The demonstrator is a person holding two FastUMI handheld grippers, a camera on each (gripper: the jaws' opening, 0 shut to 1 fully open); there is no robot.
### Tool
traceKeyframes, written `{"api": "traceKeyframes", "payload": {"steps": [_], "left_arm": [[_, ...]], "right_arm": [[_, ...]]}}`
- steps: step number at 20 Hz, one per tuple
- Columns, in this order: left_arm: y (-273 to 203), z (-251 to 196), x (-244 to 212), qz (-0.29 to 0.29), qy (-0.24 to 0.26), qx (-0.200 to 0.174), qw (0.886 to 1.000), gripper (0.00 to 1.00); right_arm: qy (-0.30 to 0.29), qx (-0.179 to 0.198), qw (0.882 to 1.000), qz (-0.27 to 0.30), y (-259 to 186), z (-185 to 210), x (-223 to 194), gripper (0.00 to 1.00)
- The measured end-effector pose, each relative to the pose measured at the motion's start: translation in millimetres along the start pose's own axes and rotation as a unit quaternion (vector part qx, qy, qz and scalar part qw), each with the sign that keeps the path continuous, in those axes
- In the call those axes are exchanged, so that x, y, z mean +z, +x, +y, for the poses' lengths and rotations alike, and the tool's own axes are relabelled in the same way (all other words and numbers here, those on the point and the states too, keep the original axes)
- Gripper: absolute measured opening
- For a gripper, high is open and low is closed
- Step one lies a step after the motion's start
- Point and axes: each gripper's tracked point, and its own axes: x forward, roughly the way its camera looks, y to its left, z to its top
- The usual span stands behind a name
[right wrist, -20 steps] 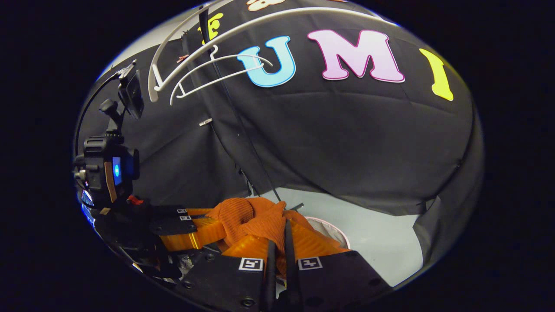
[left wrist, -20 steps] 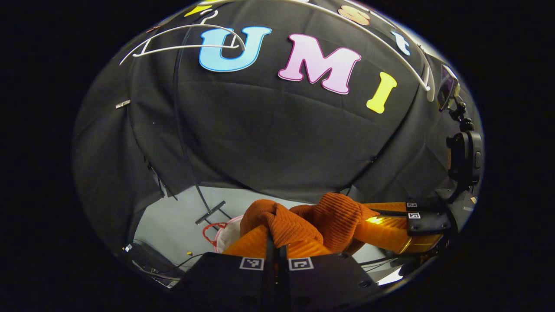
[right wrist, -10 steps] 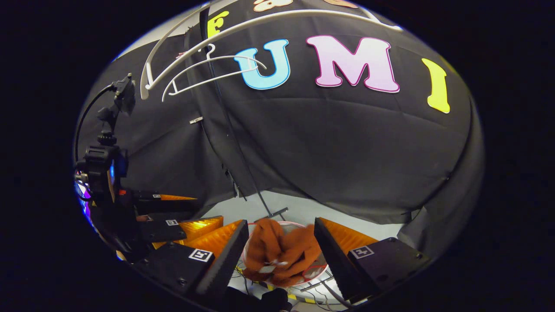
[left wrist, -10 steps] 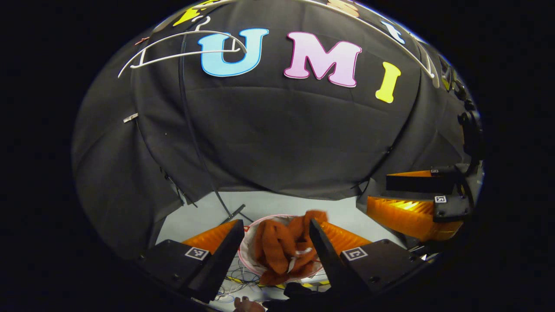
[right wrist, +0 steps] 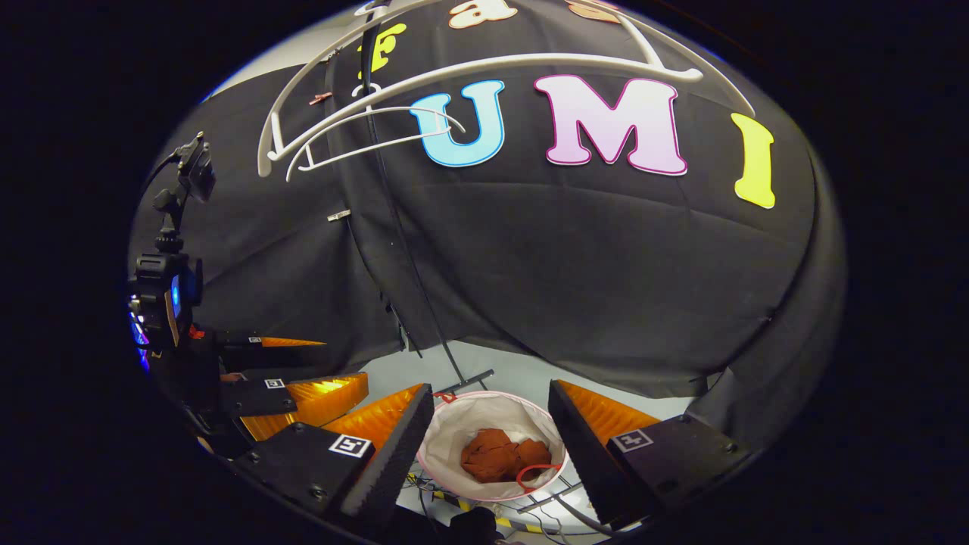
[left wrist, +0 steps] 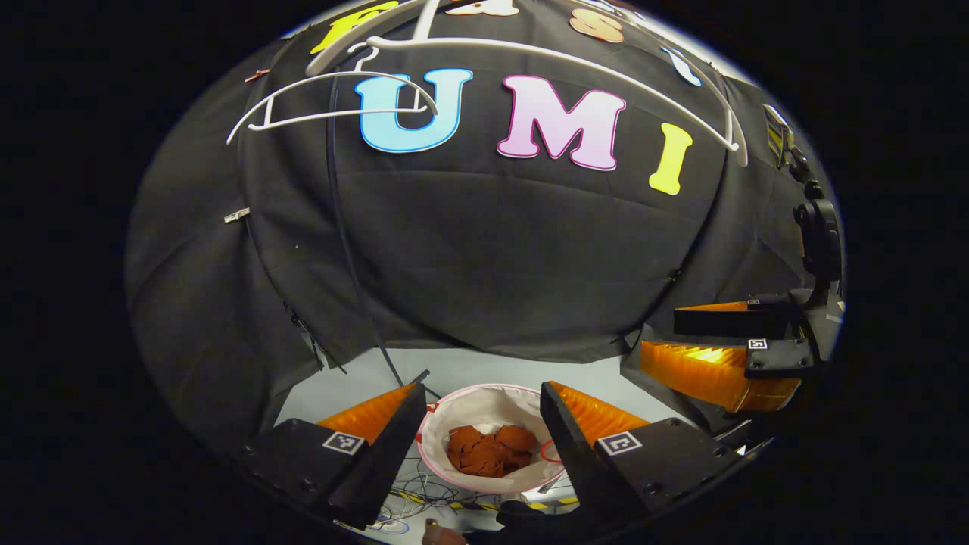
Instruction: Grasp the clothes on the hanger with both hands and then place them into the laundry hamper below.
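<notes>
Clothes (left wrist: 490, 450) lie in a small heap at the bottom of the laundry hamper (left wrist: 463, 409), so the job looks done.

Both tools hang right over the hamper, side by side, pointing down and forward at it. The left gripper (left wrist: 482, 428) has its two fingers spread wide apart with nothing between them, and the right gripper (right wrist: 490, 424) is spread wide and holding nothing too. That fits a drop straight in. Up high, the white hanger (right wrist: 363, 129) on the rail (right wrist: 484, 64) is bare.
</notes>
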Motion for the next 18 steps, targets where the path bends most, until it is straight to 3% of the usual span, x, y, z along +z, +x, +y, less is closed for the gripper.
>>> {"api": "traceKeyframes", "payload": {"steps": [9, 18], "left_arm": [[-77, 17, 14, -0.084, 0.016, -0.026, 0.996, 0.96], [-209, 43, 25, -0.198, 0.038, -0.089, 0.975, 0.95]], "right_arm": [[-0.02, -0.021, 0.998, -0.052, -59, 57, 4, 0.99], [-0.019, -0.082, 0.984, -0.16, -157, 142, 11, 0.98]]}}
